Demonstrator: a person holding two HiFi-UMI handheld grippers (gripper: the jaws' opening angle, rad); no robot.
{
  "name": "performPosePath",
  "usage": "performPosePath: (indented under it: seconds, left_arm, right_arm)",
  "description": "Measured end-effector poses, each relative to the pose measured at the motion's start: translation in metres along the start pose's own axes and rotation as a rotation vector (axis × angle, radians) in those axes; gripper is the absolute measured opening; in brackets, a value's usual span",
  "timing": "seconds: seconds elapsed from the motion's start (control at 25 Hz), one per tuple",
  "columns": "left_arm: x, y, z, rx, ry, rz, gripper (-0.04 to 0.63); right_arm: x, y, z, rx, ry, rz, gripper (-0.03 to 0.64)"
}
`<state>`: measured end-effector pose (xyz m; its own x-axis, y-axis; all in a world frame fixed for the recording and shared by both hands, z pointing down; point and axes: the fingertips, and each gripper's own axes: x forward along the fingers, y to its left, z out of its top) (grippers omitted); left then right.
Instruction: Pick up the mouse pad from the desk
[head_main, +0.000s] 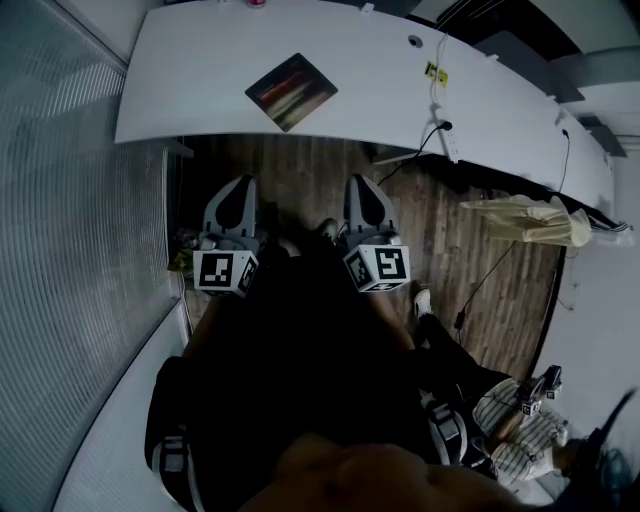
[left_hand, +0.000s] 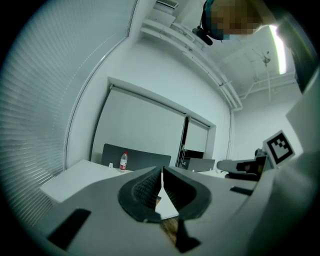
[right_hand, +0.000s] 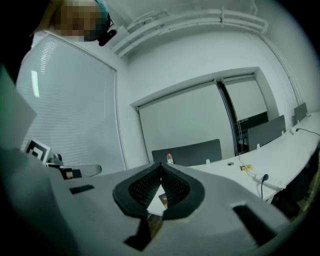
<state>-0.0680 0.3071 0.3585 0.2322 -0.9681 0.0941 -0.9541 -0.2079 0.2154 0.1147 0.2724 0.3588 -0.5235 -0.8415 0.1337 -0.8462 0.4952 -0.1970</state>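
White desk (head_main: 180, 80): carries mouse pad (head_main: 291, 91), lying flat near the front edge.
Left gripper (head_main: 240, 183): clenched, empty, short of desk.
Right gripper (head_main: 358, 181): clenched, empty, short of desk.
Progress: nothing lifted; reach, opening and grasp judged outstanding.
Clearance: bare surface surrounds mouse pad; cable (head_main: 437, 85) well right; front edge offers access.

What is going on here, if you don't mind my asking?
A person holds a gripper in each hand, facing a white desk. The left gripper and right gripper are both shut and empty, held short of the desk edge. The mouse pad lies untouched on the desk ahead.
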Motion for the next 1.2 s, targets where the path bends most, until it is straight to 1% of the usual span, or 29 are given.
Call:
performPosePath:
  seconds: [0.08, 0.12, 0.36, 0.52, 0.64, 0.84, 0.96, 1.08, 1.2]
  left_arm:
    - [-0.006, 0.009, -0.005, -0.007, 0.033, -0.005, 0.012]
    - [-0.007, 0.014, -0.005, -0.008, 0.034, -0.004, 0.012]
    - [-0.003, 0.033, -0.019, -0.027, 0.013, -0.022, 0.012]
    - [0.008, 0.042, -0.015, -0.028, -0.002, -0.017, 0.012]
    - [0.020, 0.052, -0.011, -0.025, 0.015, 0.003, 0.012]
    - [0.045, 0.071, -0.017, -0.022, 0.040, 0.021, 0.012]
    - [0.062, 0.083, -0.024, -0.025, 0.052, 0.030, 0.012]
    - [0.084, 0.091, -0.028, -0.036, 0.076, 0.039, 0.012]
    - [0.112, 0.097, -0.028, -0.032, 0.104, 0.040, 0.012]
  right_arm:
    - [0.000, 0.008, -0.003, -0.006, -0.001, -0.013, 0.000]
    - [0.000, 0.011, -0.004, -0.007, 0.001, -0.020, 0.000]
    - [0.004, 0.021, -0.011, -0.017, 0.033, -0.041, 0.000]
    - [0.018, 0.016, -0.014, -0.010, 0.040, -0.040, 0.000]
    - [0.036, 0.008, -0.015, -0.007, 0.043, -0.042, 0.000]
    - [0.072, -0.003, -0.023, 0.004, 0.057, -0.033, 0.000]
    - [0.093, -0.014, -0.029, -0.005, 0.078, -0.044, 0.000]
    - [0.114, -0.028, -0.032, 0.007, 0.098, -0.057, 0.000]
    - [0.139, -0.039, -0.033, 0.024, 0.111, -0.046, 0.000]
